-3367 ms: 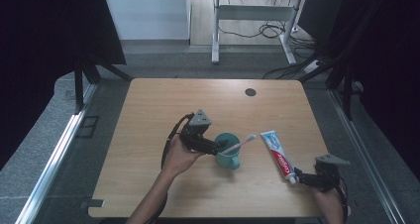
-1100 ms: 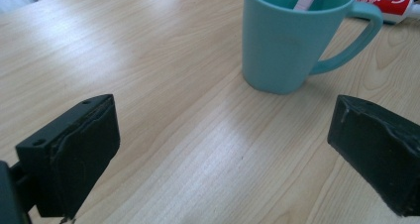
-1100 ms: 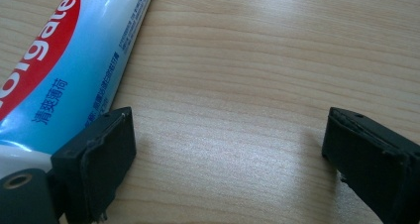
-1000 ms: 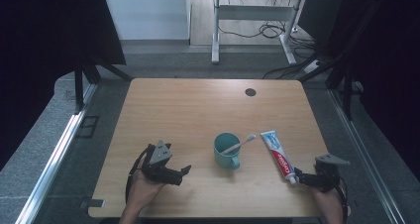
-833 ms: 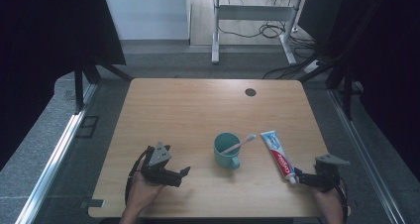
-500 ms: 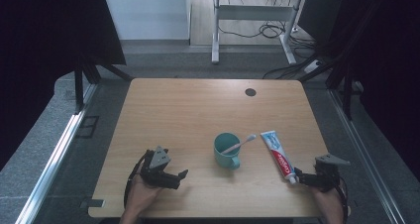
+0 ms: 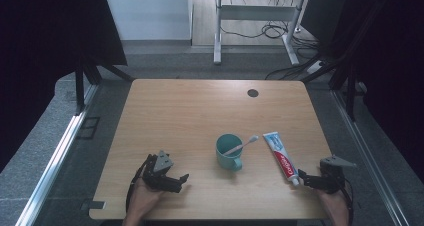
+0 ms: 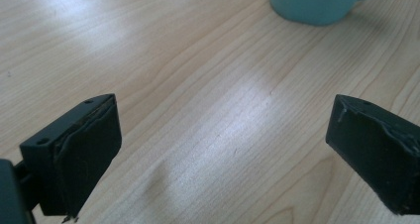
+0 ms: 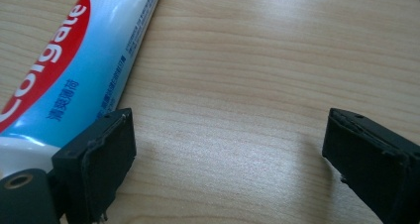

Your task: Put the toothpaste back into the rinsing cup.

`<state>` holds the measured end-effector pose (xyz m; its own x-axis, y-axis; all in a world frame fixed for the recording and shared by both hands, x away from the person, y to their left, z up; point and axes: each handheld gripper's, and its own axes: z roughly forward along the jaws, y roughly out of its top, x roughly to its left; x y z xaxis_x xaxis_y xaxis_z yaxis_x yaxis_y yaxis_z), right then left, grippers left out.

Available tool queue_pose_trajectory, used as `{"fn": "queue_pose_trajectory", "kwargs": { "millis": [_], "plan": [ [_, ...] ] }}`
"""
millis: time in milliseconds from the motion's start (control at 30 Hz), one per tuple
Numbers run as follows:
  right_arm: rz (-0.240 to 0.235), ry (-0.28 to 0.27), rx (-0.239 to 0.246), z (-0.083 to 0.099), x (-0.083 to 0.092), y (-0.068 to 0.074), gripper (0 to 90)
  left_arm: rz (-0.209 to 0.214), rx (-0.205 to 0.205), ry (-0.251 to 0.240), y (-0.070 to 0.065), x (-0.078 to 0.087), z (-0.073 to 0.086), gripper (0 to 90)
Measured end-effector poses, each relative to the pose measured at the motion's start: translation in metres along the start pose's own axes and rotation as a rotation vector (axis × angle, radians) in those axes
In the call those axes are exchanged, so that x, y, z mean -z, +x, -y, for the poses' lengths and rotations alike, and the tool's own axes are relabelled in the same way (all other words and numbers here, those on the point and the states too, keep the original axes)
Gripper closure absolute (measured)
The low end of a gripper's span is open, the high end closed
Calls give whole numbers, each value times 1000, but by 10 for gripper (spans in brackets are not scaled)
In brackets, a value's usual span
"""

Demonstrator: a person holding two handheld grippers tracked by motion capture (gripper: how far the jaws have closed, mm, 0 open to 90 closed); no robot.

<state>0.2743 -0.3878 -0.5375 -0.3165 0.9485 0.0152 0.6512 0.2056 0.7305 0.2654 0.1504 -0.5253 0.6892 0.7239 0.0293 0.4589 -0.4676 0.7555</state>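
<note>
My left gripper (image 7: 181, 178) sits wide open and empty near the teal cup (image 7: 229, 152), toothbrush (image 7: 241, 145) inside, while my right gripper (image 7: 303, 177) gapes empty beyond it, just beside the toothpaste tube (image 7: 281, 157).

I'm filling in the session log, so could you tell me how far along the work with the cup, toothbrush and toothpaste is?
Done, it seems: the toothbrush stands in the teal cup, leaning over its rim. In hand: nothing; the left gripper rests open near the table's front edge, apart from the cup. Possibly left: the toothpaste tube lies flat beside the cup, its cap end right by the open right gripper, ungrasped.
</note>
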Motion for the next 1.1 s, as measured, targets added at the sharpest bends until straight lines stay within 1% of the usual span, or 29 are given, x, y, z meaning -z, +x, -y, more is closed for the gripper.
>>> {"fn": "queue_pose_trajectory", "kwargs": {
  "millis": [100, 300, 333, 433, 467, 533, 567, 600, 633, 667, 700, 733, 800, 833, 867, 900, 933, 967, 1000, 1033, 1067, 1100],
  "plan": [
    [1, -6, 4, -1, 2, 0, 60, 2, 3, 14, 0, -3, 1, 7],
    [-8, -6, 25, -5, 6, 2, 99, 10, 12, 41, 2, -9, 5, 7],
    [-14, 0, 39, -7, 7, 3, 113, 14, 13, 52, 3, -12, 7, 7],
    [-27, 0, 42, -9, 9, 5, 123, 20, 11, 69, 3, -15, 9, 7],
    [-32, 0, 39, -10, 10, 5, 126, 25, 15, 85, 4, -17, 10, 8],
    [-49, -3, 34, -14, 12, 6, 146, 26, 12, 110, 4, -18, 9, 15],
    [-53, -2, 30, -15, 13, 7, 164, 26, 12, 110, 4, -18, 9, 21],
    [-57, 1, 29, -16, 13, 6, 185, 38, 27, 119, 6, -19, 9, 23],
    [-57, 1, 29, -16, 13, 6, 185, 38, 27, 119, 6, -19, 9, 26],
    [-64, 11, 24, -17, 14, 6, 247, 35, 44, 116, 6, -19, 10, 33],
    [-64, 11, 24, -17, 14, 6, 247, 35, 44, 116, 6, -19, 10, 38],
    [-85, 15, 21, -18, 15, 6, 317, 33, 45, 115, 6, -19, 10, 39],
    [-106, 12, 12, -19, 17, 7, 401, 32, 47, 115, 6, -19, 10, 40],
    [-106, 12, 12, -19, 17, 7, 401, 32, 47, 115, 6, -19, 10, 40],
    [-120, 7, 10, -20, 18, 8, 443, 32, 48, 114, 6, -19, 10, 40],
    [-139, 1, 11, -23, 20, 9, 529, 30, 52, 114, 6, -19, 10, 41],
    [-149, 2, 11, -24, 21, 10, 575, 28, 54, 114, 6, -19, 10, 41],
    [-149, 2, 11, -24, 21, 10, 575, 28, 54, 114, 6, -19, 10, 41],
    [-173, 9, 16, -28, 22, 13, 659, 24, 56, 114, 6, -19, 10, 41],
    [-173, 9, 16, -28, 22, 13, 659, 24, 56, 114, 6, -19, 10, 41],
    [-177, 12, 18, -30, 22, 14, 700, 23, 58, 114, 6, -19, 10, 41],
    [-192, 16, 27, -34, 23, 18, 780, 20, 60, 116, 6, -19, 10, 41]
  ]
}}
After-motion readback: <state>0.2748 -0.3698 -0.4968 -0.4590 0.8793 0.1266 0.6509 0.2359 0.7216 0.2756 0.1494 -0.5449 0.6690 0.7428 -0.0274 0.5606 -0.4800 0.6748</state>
